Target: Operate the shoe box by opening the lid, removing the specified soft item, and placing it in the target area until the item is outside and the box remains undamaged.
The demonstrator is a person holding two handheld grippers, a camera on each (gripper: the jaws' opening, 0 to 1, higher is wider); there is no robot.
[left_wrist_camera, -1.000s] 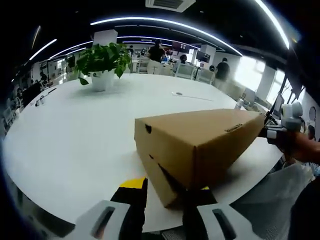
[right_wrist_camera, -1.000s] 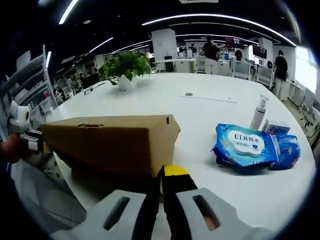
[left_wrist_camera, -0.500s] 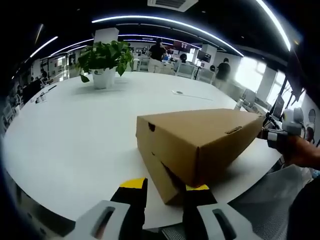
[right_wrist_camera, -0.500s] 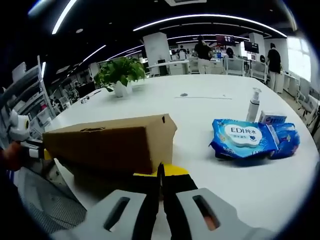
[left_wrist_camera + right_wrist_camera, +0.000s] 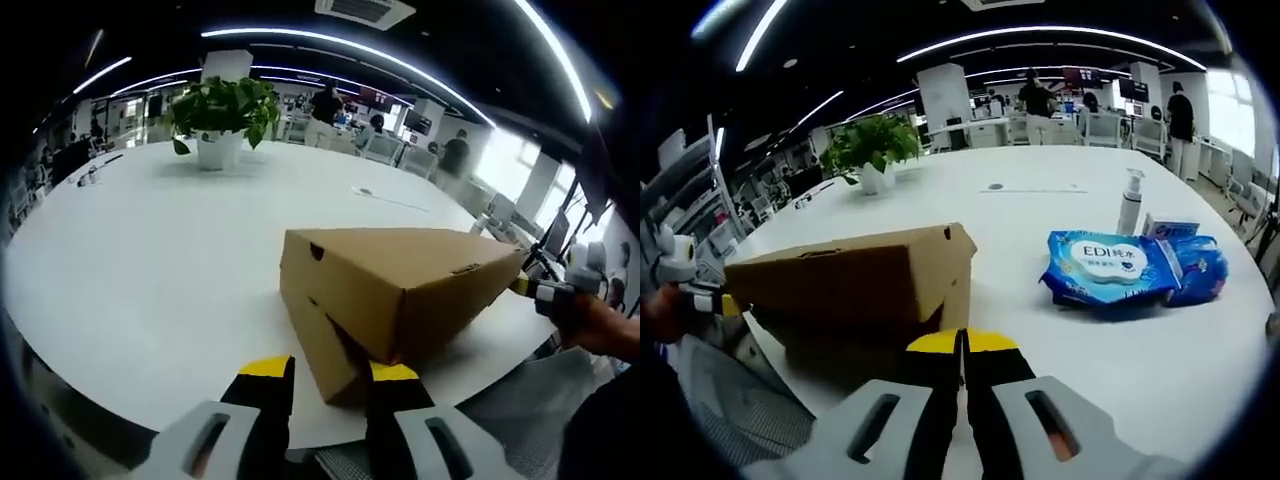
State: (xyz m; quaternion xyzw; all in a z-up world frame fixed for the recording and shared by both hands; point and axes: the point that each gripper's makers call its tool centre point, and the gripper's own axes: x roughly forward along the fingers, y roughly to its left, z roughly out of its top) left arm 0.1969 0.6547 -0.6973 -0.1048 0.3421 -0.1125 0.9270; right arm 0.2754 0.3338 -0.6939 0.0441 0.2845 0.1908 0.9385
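Centre of the left gripper view: brown corrugated cardboard shoe box (image 5: 400,295) resting on the round white bench (image 5: 150,270), its near lower corner just above the yellow tips of the left tool (image 5: 328,372). Left tool's jaws stand apart, the box corner in the gap between them; whether they touch the cardboard cannot be told. Lid looks lifted slightly along the near end, a dark seam showing under it. At the right edge of the same view, the other tool (image 5: 585,275) sits at the box's far end with a person's hand behind it.

Lower centre of the right gripper view: right tool (image 5: 962,345) with jaws pressed together, yellow tips just under the box's (image 5: 855,290) near end. Nothing visibly held between them. Lid edge is raised here too, dark gap below it.

Right of centre in that view: blue soft pack of wet wipes with white label (image 5: 1115,265) lying flat on the bench (image 5: 1120,350), apart from the box. Just behind it a white pump bottle (image 5: 1129,201) upright and a small blue-and-white carton (image 5: 1170,227). Upper left: green potted plant in white pot (image 5: 872,152), well apart from the box.
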